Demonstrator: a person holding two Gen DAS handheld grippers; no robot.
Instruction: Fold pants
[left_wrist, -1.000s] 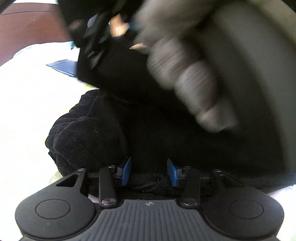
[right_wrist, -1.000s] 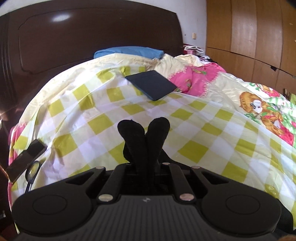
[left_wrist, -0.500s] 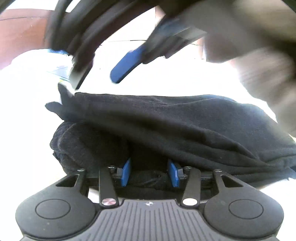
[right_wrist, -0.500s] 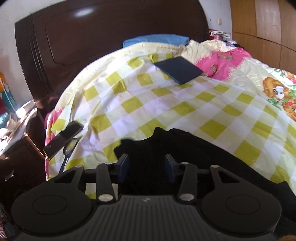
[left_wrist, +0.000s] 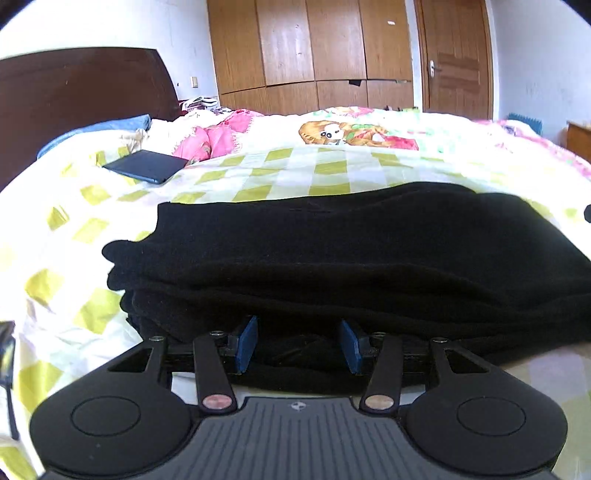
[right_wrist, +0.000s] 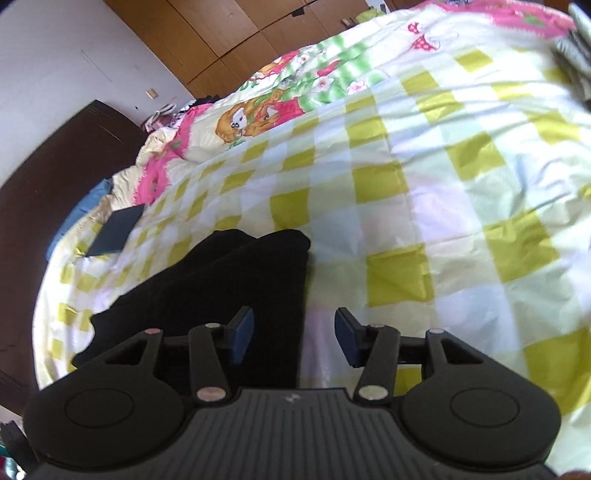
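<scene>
Left tool (left_wrist: 298, 345) stood parted, jaws just widened, fabric between but unpressed. Right tool (right_wrist: 294, 339) likewise parted, beside the folded black pants (left_wrist: 332, 258) on the bed's checked quilt (right_wrist: 424, 192).

Bed (left_wrist: 332, 166) with yellow-white checked cover, cartoon-print quilt (left_wrist: 354, 133) further back. On the checks: black pants (left_wrist: 332, 258) folded in a stacked pile, dark flat rectangular item (left_wrist: 146, 167) near the headboard end, blue cloth (left_wrist: 92, 133) by it.
</scene>
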